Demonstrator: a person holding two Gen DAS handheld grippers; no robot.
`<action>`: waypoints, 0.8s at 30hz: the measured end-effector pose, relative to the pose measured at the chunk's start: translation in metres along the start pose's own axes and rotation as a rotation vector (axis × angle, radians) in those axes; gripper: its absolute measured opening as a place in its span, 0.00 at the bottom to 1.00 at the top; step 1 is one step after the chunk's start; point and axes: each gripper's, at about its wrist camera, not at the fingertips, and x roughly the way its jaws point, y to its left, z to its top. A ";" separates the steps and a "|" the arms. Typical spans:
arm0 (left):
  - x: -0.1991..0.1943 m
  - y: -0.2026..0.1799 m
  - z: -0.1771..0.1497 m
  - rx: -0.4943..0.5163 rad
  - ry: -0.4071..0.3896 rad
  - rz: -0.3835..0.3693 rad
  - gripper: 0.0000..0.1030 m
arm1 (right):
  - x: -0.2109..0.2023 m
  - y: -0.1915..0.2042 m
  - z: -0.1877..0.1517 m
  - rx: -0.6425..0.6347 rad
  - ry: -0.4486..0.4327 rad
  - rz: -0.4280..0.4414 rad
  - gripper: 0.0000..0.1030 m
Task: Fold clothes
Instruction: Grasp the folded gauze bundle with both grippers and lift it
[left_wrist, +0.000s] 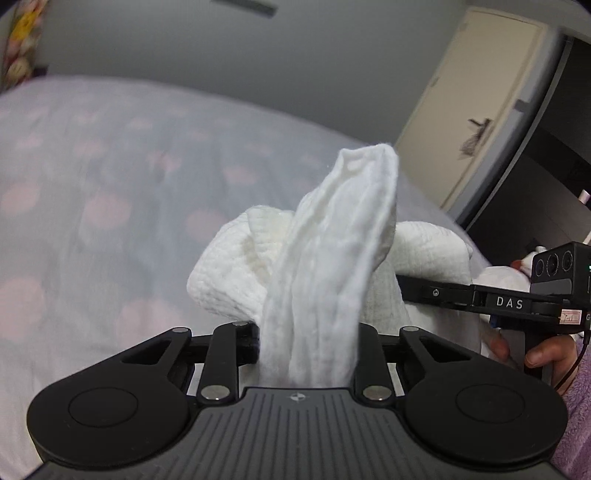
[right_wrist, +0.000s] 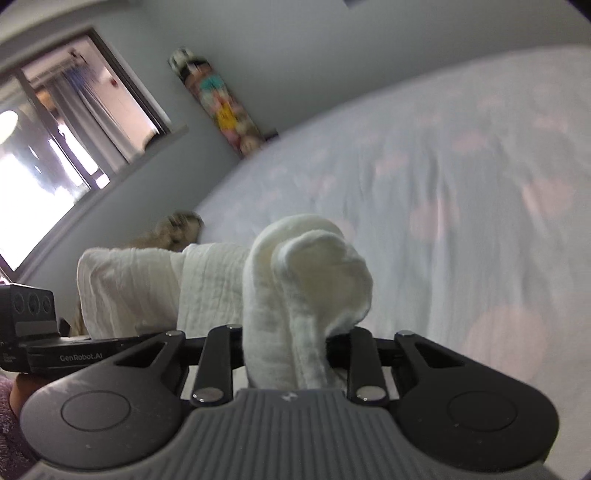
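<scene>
The left tongs (left_wrist: 308, 347) are closed down on a bunched fold of the white cloth (left_wrist: 325, 258). The fabric fills the gap between the jaws and rises up and ahead of them in a tall, crinkled ridge. More of the same cloth bulges out to the left of that ridge and stretches off to the right, toward the right tongs (left_wrist: 410, 286), which come in from that side with a hand (left_wrist: 535, 354) wrapped around the grip.

The right tongs (right_wrist: 286, 354) are likewise clamped on the white cloth (right_wrist: 306, 280). A thick rolled wad stands between the jaws and flops over just ahead of them. From there the cloth runs leftward as a broad hanging panel that ends by the left tongs' body (right_wrist: 62, 354), which shows at the left edge.

Beyond and below both tongs lies the bed (left_wrist: 110, 192), covered in pale grey bedding with blurred pink spots; the gripped parts of the cloth are held up clear of it. Farther ahead of the right tongs, a colourful patterned object (right_wrist: 218, 103) leans on the grey wall, with a window (right_wrist: 55, 147) to its left. Ahead and to the right of the left tongs stands a cream door (left_wrist: 480, 103).
</scene>
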 end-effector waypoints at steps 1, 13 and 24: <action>-0.003 -0.010 0.006 0.020 -0.014 -0.011 0.21 | -0.011 0.003 0.005 -0.010 -0.025 0.002 0.26; 0.022 -0.180 0.065 0.196 -0.067 -0.273 0.21 | -0.203 -0.004 0.062 -0.132 -0.256 -0.151 0.26; 0.142 -0.337 0.061 0.132 0.083 -0.591 0.21 | -0.389 -0.092 0.119 -0.141 -0.121 -0.395 0.27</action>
